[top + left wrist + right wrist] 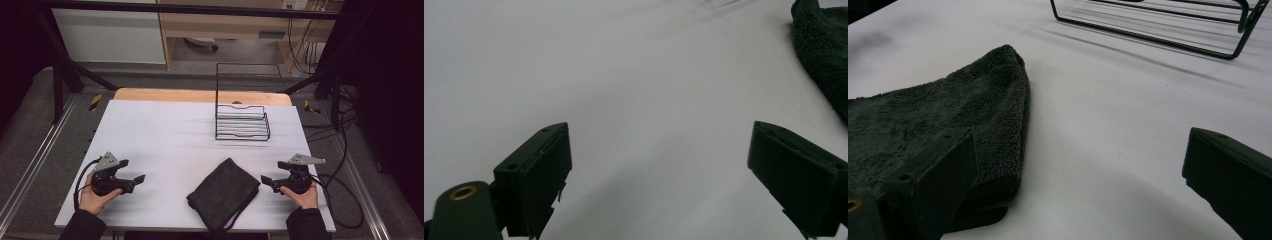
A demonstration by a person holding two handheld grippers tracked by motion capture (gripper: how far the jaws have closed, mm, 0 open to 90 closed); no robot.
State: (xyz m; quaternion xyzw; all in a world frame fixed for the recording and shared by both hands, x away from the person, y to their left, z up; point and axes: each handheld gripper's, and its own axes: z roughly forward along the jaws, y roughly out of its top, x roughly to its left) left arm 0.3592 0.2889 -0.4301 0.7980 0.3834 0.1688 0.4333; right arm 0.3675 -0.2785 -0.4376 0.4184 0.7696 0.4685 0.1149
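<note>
Black wire rack (pixel 242 121) upright on white table (pixel 165 135), far side

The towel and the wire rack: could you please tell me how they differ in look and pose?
The towel is soft, dark and solid, while the rack is thin open black wire. The towel lies flat and folded; the rack stands with a tall upright frame. The towel sits near the front edge between both grippers; the rack sits farther back. Both rest on the white table.

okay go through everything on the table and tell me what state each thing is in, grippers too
Dark towel: folded, flat on the table, untouched.
Wire rack: upright, empty.
Left hand-held gripper: open, holding nothing.
Right hand-held gripper: open, holding nothing, beside the towel.
</note>
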